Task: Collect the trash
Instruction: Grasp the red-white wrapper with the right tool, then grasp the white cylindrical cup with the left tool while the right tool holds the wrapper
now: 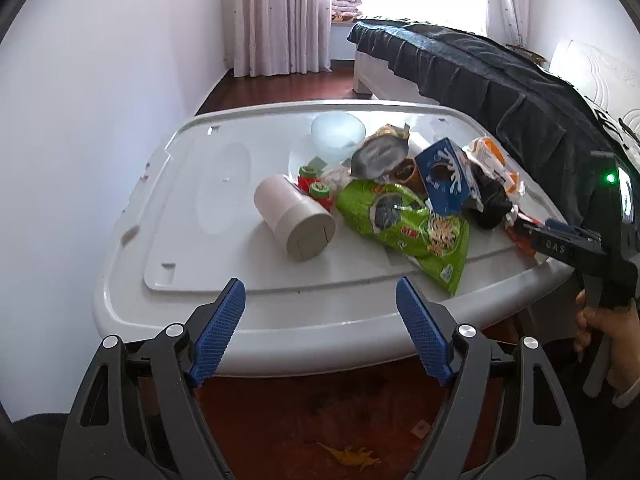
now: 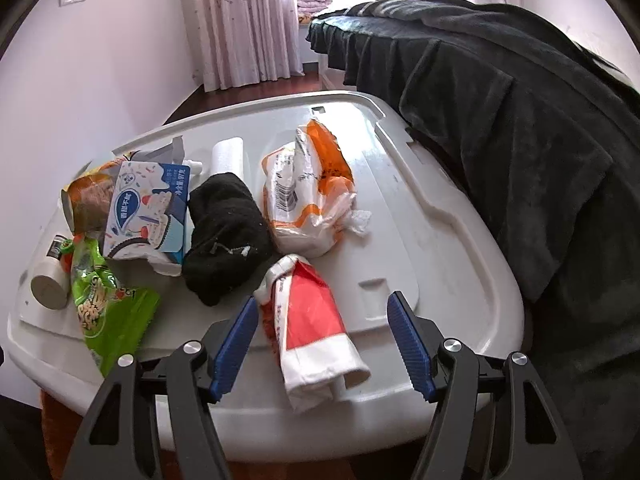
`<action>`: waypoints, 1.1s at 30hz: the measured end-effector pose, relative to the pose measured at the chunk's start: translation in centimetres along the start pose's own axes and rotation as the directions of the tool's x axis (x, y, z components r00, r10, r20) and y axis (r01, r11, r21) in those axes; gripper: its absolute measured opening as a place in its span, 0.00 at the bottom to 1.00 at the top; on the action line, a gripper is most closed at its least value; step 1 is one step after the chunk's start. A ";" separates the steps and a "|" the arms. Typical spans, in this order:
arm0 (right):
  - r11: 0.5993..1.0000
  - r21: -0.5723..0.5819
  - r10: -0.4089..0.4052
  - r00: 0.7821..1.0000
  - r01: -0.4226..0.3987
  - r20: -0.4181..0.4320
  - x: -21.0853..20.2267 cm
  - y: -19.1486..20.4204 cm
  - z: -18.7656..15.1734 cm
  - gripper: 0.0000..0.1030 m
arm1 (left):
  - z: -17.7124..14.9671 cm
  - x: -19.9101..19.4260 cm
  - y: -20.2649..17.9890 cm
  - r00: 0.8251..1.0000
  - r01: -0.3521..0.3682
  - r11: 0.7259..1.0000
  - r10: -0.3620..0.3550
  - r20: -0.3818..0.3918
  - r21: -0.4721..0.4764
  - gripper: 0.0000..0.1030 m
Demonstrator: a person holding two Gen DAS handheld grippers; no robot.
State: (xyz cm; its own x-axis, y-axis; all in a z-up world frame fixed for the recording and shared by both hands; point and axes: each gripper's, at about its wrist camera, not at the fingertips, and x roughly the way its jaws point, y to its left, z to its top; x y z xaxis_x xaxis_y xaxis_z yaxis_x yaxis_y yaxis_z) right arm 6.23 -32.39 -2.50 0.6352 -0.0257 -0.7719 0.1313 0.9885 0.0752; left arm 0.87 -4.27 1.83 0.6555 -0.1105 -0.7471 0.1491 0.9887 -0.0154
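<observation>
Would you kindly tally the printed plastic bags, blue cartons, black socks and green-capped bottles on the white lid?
Plastic bags: 3 (green bag, orange-white bag, red-white bag)
Blue carton: 1
Black sock: 1
Green-capped bottles: 2
Total: 7

dark blanket (image 2: 500,128), patterned curtain (image 1: 276,16), wood floor (image 1: 280,88)

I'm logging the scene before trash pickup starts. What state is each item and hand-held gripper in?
Left hand-held gripper: open, empty, short of the lid.
Right hand-held gripper: open, straddling the red-and-white plastic wrapper.
Red-and-white plastic wrapper: lying flat, crumpled.
Green snack bag: lying flat, crumpled.
Beige cylindrical canister: tipped on its side.
Black sock: bunched up.
Blue-and-white carton: leaning on the pile.
Orange-and-white plastic bag: crumpled.
</observation>
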 end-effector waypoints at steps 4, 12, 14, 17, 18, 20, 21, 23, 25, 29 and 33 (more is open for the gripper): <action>1.000 -0.020 0.008 1.000 -0.008 -0.013 1.5 0.6 0.0 0.65 | -0.4 0.4 0.1 1.000 0.007 1.000 -0.007 -0.009 -0.004 0.74; 0.998 -0.053 -0.039 0.999 0.041 0.031 1.6 1.5 -0.1 0.32 | -0.9 0.9 0.3 1.000 0.006 1.000 -0.006 -0.017 -0.016 0.74; 0.997 -0.063 -0.046 0.998 0.048 0.037 1.4 1.8 -0.1 0.29 | -1.0 1.1 0.2 1.000 0.002 1.000 -0.002 -0.020 -0.010 0.74; 0.995 -0.073 -0.060 0.997 0.063 0.041 0.9 2.1 -0.5 0.29 | -1.3 1.3 0.1 1.000 -0.007 1.000 0.007 -0.018 0.002 0.74; 0.997 -0.058 -0.050 0.998 0.052 0.035 0.7 2.0 -0.4 0.29 | -1.3 1.4 0.2 1.000 -0.008 1.000 0.008 -0.020 0.001 0.74; 1.000 -0.009 -0.022 0.999 0.022 0.041 -0.3 1.5 -0.3 0.29 | -1.4 1.7 0.6 1.000 -0.007 1.000 0.007 -0.027 -0.014 0.74; 1.000 0.016 -0.002 0.999 0.001 0.045 -1.0 1.2 -0.3 0.29 | -1.4 1.8 0.8 1.000 -0.005 1.000 0.004 -0.030 -0.024 0.74; 0.996 0.072 0.055 0.996 -0.060 0.074 -2.9 0.5 -0.1 0.29 | -1.3 1.9 1.4 0.999 -0.002 0.998 0.000 -0.034 -0.056 0.74; 0.990 0.089 0.097 0.987 -0.109 0.126 -5.4 0.1 -0.2 0.29 | -0.7 2.0 2.1 1.000 0.007 0.995 -0.010 -0.030 -0.097 0.74; 0.988 0.059 0.127 0.977 -0.139 0.171 -7.3 1.0 -0.9 0.30 | 1.5 2.3 2.2 1.000 0.008 0.991 -0.010 -0.011 -0.135 0.74; 0.978 0.075 0.181 0.973 -0.193 0.144 -6.5 1.5 -1.0 0.30 | 4.3 4.4 1.5 0.999 -0.041 0.991 0.042 0.002 -0.125 0.74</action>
State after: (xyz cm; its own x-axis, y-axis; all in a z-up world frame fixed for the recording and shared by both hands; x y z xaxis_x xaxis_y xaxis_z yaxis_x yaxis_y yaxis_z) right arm 1.57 -30.58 1.97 0.7513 0.1325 -0.6465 0.0627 0.9609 0.2698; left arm 7.14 -3.76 1.40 0.6629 -0.0693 -0.7455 0.0280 0.9973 -0.0678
